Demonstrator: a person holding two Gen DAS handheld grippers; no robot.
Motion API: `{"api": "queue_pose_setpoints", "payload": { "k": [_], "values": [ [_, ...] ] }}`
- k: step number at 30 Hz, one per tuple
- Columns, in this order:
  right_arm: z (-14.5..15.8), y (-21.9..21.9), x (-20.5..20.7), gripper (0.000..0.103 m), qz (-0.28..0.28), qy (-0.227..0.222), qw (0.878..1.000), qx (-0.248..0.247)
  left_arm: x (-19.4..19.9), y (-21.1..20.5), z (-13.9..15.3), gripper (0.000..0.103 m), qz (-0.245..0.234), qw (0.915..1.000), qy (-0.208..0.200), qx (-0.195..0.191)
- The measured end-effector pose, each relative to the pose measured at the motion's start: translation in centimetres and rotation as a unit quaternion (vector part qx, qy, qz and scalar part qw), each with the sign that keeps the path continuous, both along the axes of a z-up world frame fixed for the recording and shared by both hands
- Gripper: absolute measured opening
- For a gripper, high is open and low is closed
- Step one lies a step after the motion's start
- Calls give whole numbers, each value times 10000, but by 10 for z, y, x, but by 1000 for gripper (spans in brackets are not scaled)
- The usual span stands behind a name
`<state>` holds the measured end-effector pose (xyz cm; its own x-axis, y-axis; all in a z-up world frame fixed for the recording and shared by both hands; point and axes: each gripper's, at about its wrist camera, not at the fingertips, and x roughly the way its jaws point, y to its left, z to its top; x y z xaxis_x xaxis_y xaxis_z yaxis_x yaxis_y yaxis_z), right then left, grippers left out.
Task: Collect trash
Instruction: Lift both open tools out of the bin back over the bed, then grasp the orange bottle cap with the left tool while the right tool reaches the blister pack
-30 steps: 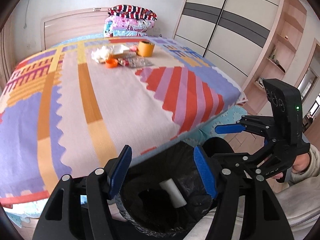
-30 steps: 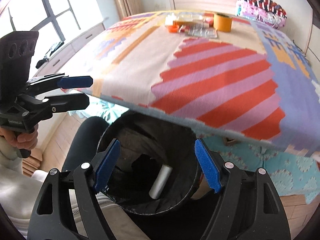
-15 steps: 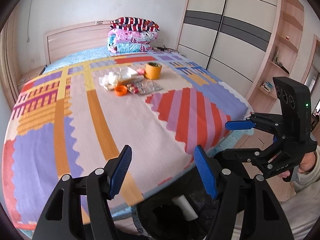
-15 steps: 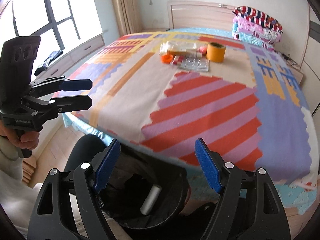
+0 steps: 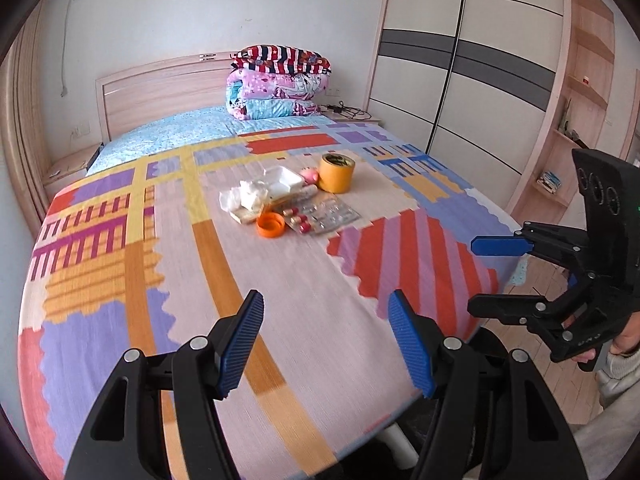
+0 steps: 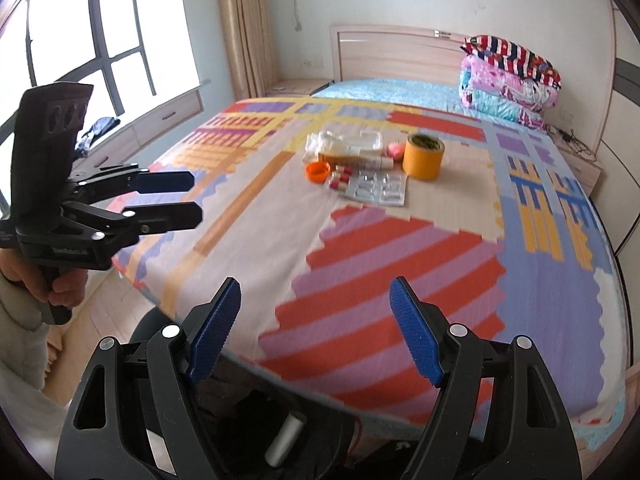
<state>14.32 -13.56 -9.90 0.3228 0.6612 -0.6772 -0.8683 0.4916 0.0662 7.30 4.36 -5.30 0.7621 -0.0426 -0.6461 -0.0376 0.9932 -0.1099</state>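
A pile of trash lies far up the bed: an orange lid (image 5: pixel 271 224) (image 6: pixel 317 171), blister packs (image 5: pixel 329 216) (image 6: pixel 378 188), crumpled white tissue (image 5: pixel 244 197), a clear plastic box (image 5: pixel 284 180) (image 6: pixel 362 141), a pink ball (image 6: pixel 395 149) and a yellow tape roll (image 5: pixel 337 173) (image 6: pixel 423 156). A black-lined bin (image 6: pixel 256 412) stands below the bed's near edge with a white roll (image 6: pixel 285 437) in it. My left gripper (image 5: pixel 326 344) (image 6: pixel 176 200) is open and empty over the near edge. My right gripper (image 6: pixel 314 330) (image 5: pixel 500 276) is open and empty above the bin.
The bed (image 5: pixel 280 288) has a colourful patterned cover. Folded quilts (image 5: pixel 278 82) are stacked at the wooden headboard. A wardrobe (image 5: pixel 460 80) stands to the right, with open shelves (image 5: pixel 568 128) beyond it. A window (image 6: pixel 100 52) and low cabinet (image 6: pixel 160 120) are on the left.
Both grippers have lifted and tilted up from over the bin, so the views now look across the bed. The bin has dropped to the bottom edge. Both stay open.
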Motion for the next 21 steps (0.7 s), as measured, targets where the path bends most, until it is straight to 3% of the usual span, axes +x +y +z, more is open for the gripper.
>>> {"api": "queue_pose_setpoints", "payload": {
  "k": [15,21],
  "values": [
    [1,36,30,76,-21,-84,9999,91,74,36,-12,62,90,9994,261,226],
    [-5,48,43,68,-30,-31,10000,31,99,43,-26,62,-44,9986,418,322]
  ]
}}
